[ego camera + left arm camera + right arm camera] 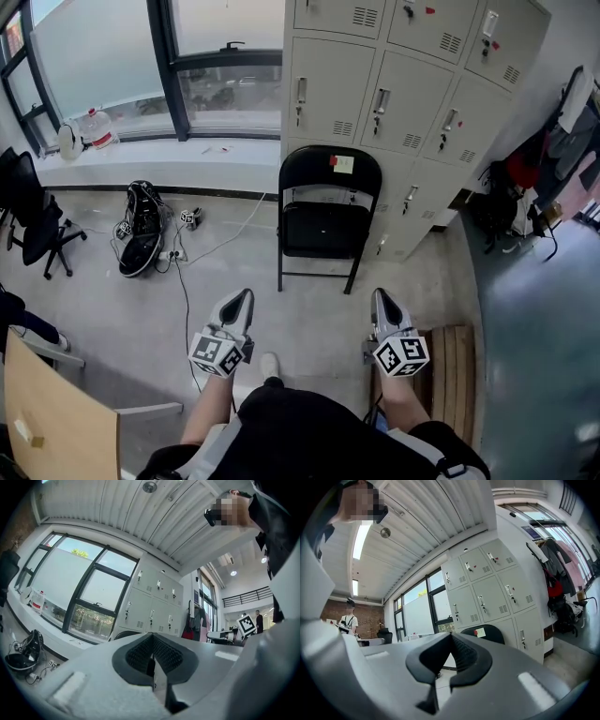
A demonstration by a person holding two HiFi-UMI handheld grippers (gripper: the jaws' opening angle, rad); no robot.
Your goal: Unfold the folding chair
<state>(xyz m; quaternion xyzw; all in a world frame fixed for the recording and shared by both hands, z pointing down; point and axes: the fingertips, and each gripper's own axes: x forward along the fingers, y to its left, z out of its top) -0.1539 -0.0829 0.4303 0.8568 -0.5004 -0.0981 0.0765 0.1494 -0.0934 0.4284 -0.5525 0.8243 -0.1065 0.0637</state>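
A black folding chair [328, 216] stands folded flat, upright against the grey lockers, with a pale label and a red tag on its backrest. Its backrest top [487, 633] shows in the right gripper view, and only a dark arc of the chair [123, 633] shows in the left gripper view. My left gripper [242, 298] is shut and holds nothing, a stretch of floor short of the chair's left leg. My right gripper [382, 296] is shut and empty too, just right of the chair's front. Both point level toward the chair. The jaw tips meet in both gripper views [152, 637] [451, 637].
Grey lockers [394, 103] rise behind the chair. A black backpack [141, 230] and cables lie on the floor at left, by an office chair [33, 220]. A wooden board [56, 412] is near left, a slatted pallet [455, 370] near right. Windows [141, 56] span the back wall.
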